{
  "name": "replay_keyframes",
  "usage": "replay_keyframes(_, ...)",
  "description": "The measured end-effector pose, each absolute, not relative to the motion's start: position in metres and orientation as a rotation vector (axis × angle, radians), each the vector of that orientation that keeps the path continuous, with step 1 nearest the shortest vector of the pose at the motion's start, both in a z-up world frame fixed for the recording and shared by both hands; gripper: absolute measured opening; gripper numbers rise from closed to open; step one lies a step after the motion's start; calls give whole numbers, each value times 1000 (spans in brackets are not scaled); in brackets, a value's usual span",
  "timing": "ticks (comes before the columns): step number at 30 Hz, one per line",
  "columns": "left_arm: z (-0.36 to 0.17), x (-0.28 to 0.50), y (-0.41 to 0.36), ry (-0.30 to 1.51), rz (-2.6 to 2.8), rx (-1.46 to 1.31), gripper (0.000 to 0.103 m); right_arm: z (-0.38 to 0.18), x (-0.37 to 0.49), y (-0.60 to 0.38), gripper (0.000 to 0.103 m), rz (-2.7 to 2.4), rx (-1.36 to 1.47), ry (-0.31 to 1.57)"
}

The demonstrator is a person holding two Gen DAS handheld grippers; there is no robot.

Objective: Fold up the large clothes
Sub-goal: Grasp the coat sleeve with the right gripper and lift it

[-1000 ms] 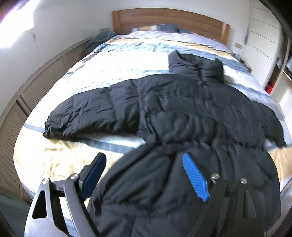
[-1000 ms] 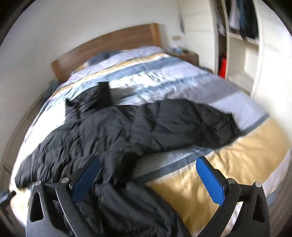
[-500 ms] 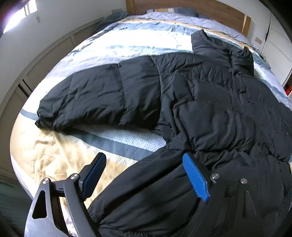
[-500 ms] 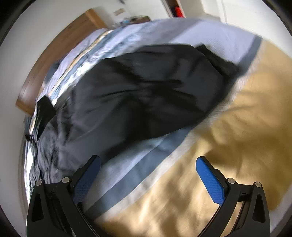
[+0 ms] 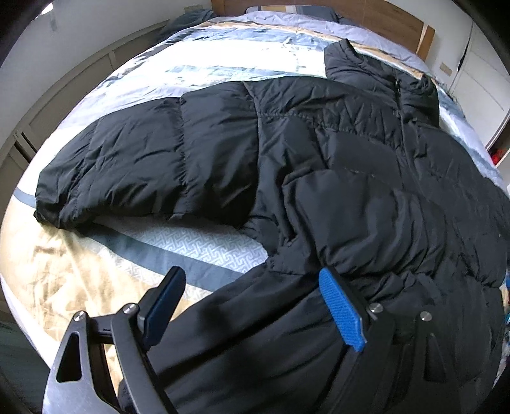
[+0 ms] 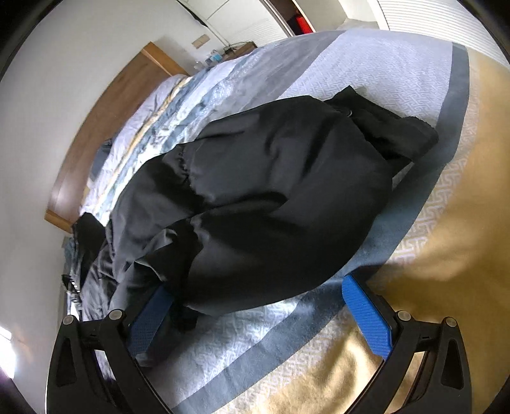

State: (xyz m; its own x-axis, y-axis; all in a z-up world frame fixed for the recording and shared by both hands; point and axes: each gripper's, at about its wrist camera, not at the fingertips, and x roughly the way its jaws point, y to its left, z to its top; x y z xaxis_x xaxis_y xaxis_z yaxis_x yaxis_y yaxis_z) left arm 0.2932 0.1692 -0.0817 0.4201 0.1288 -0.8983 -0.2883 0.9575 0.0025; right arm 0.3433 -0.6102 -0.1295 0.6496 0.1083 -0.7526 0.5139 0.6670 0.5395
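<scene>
Black puffer jacket (image 5: 318, 153) spread flat on bed (image 5: 63, 264), sleeves out toward 9 and 3 o'clock; no fold made. Left gripper (image 5: 255, 305) and right gripper (image 6: 261, 315) spread wide, empty, hovering at hem and sleeve.

Left gripper (image 5: 255, 305) is lower and closer over the jacket (image 5: 318, 165) hem now. Right gripper (image 6: 258, 315) has swung down to the sleeve (image 6: 271, 191); headboard (image 6: 105, 127) now tilts off to the side.

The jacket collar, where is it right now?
In the left wrist view, the collar lies upper right, at the jacket's far end, toward the wooden headboard.
</scene>
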Motion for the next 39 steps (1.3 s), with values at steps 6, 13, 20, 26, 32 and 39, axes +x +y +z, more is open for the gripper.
replay_keyframes(6, -82, 295, 178, 1071, 300, -200, 86, -130, 341, -621, 103, -224, 868, 816)
replay_keyframes(13, -84, 298, 173, 1093, 334, -122, 86, -130, 347, -618, 103, -202, 909, 786)
replay_keyframes(20, -86, 299, 170, 1077, 348, -116, 86, -129, 338, -628, 102, -186, 940, 761)
replay_keyframes(26, -86, 297, 166, 1049, 342, -113, 86, -133, 353, -640, 89, -240, 948, 749)
replay_keyframes(32, -85, 296, 165, 1040, 328, -104, 86, -133, 362, -652, 23, -261, 994, 728)
replay_keyframes(39, -82, 292, 166, 1069, 289, -107, 86, -77, 362, -643, 8, -222, 878, 634)
